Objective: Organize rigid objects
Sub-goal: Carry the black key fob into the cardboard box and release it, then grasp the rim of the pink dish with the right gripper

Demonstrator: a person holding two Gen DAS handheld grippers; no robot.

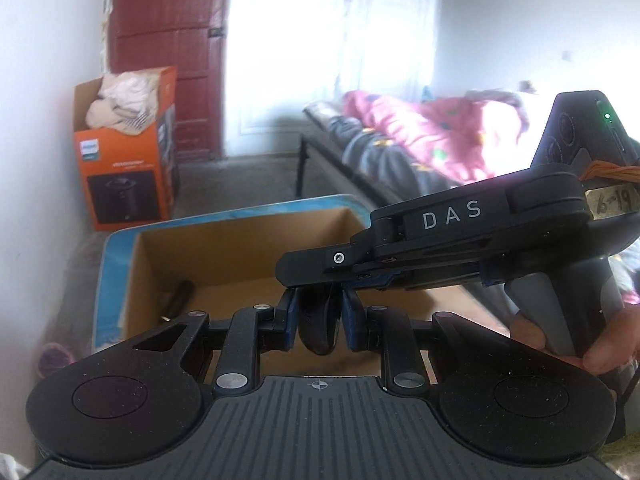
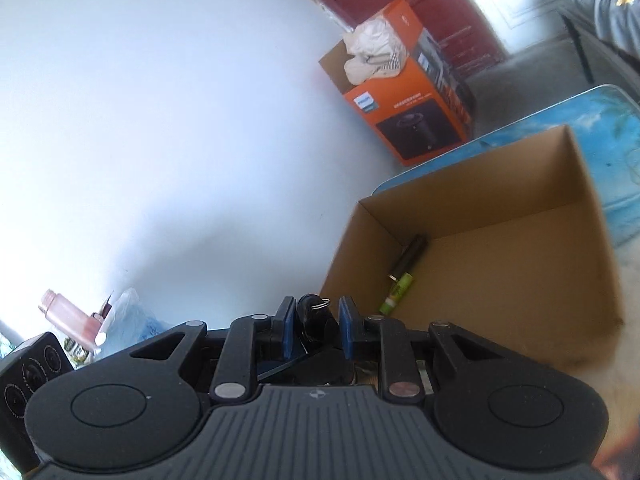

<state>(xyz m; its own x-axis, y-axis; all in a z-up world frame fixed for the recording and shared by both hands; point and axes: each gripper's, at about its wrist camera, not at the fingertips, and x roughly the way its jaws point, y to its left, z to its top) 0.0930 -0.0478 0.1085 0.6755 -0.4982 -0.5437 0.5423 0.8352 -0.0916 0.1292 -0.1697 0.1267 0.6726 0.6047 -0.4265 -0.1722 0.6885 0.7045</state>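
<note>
White-walled room w/ a dark red door at the top of the left wrist view, an orange appliance box [image 1: 126, 160] stuffed w/ pale cloth at upper left, and a dark sofa under a pink blanket [image 1: 432, 136] at right. Centre frame, an open cardboard box [image 1: 240, 248] sits on a blue patterned surface [image 1: 110, 280]. In the right wrist view the box [image 2: 500, 240] fills the right half; a dark cylinder [image 2: 410, 256] and a green tube [image 2: 398, 294] lie end to end along its left inner wall, near the corner. Left gripper [image 1: 319, 320]: blue pads nearly closed, clamped on a black rounded object [image 1: 318, 324] at lower centre, over the box's near edge. Right gripper [image 1: 312, 270] reaches in from the right of that frame, its tips right at the same object; in its own view the right gripper [image 2: 316, 326] is narrowly open around a black item w/ a metal key ring [image 2: 320, 303]; whether the pads actually press on it can't be told. A pink bottle [image 2: 66, 314] and a plastic bag [image 2: 128, 320] sit at lower left of that view.
</note>
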